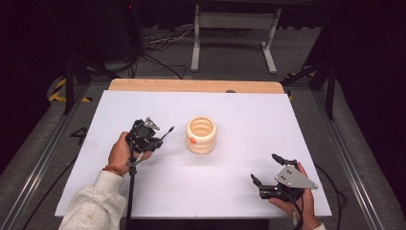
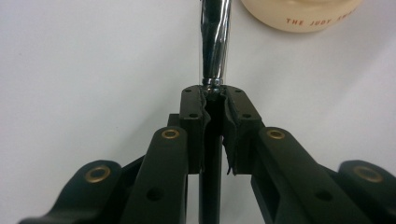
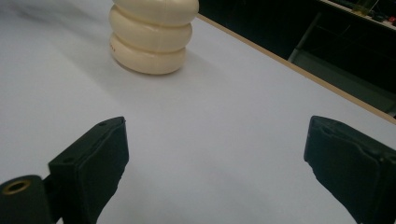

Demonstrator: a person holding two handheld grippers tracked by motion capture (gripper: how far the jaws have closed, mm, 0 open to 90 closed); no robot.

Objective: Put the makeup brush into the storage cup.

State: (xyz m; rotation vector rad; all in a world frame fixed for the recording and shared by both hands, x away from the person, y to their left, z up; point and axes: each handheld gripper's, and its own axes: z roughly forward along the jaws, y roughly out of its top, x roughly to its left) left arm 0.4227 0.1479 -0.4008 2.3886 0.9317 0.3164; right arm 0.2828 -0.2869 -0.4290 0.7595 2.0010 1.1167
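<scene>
We hold a slim tool (image 2: 215, 42) in the left hand-held gripper (image 1: 152, 136), whose jaws are closed tight on its dark handle so that the shiny metal shaft sticks out ahead of the pads; what sits at the far tip we cannot tell. In the high view the tool points toward two o'clock from the left hand (image 1: 120, 153), aimed at the cream holder (image 1: 201, 135), a ribbed cup of three stacked rings that stands upright near the centre of the white worktop (image 1: 239, 110), just apart from the tool's tip. The right hand-held gripper (image 1: 267, 168) rests at about five o'clock from the holder, well apart from it, its jaws spread wide with nothing between them. We judge the tool to be light, stiff and slick along the polished shaft, so the grip belongs where it is now, on the handle, with the pads square to it to stop it from rolling. The holder looks like glazed ceramic or hard plastic: rigid, smooth, possibly breakable and easy to tip if the tool knocks its rim. If it needs steadying, we would take it across the ribs, where the grooves give the pads some purchase.
</scene>
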